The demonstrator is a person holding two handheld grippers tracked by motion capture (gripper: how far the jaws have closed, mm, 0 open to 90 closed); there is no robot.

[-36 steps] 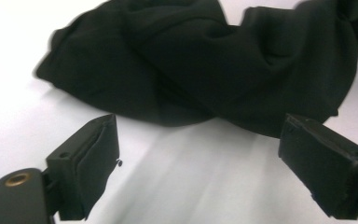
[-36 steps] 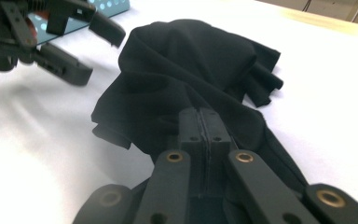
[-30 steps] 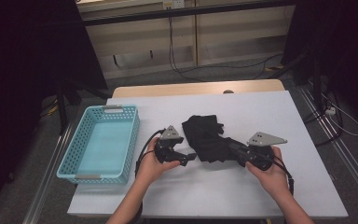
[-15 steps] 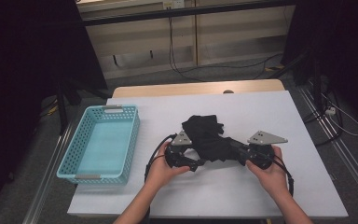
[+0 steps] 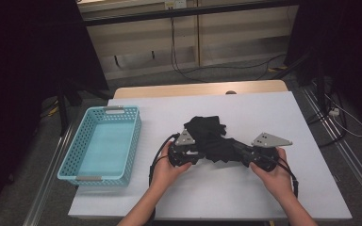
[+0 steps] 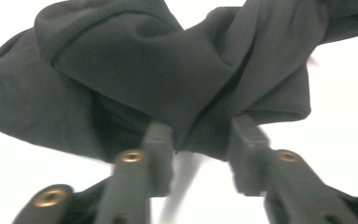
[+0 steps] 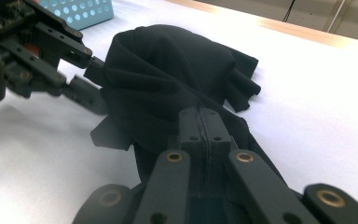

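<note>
Between both tongs, black cloth (image 5: 210, 138), right tongs (image 7: 200, 122) clenched on it, left tongs (image 6: 200, 140) closing around a fold.

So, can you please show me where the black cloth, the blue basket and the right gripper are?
black cloth (image 5: 209, 134): high view, middle of the crumpled heap.
blue basket (image 5: 68, 172): high view, left rim.
right gripper (image 7: 200, 128): right gripper view, the shut jaw tips on the cloth.

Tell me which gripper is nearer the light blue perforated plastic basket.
Left. The left gripper sits just right of the light blue perforated plastic basket, at the black cloth; the right gripper is beyond the cloth.
</note>
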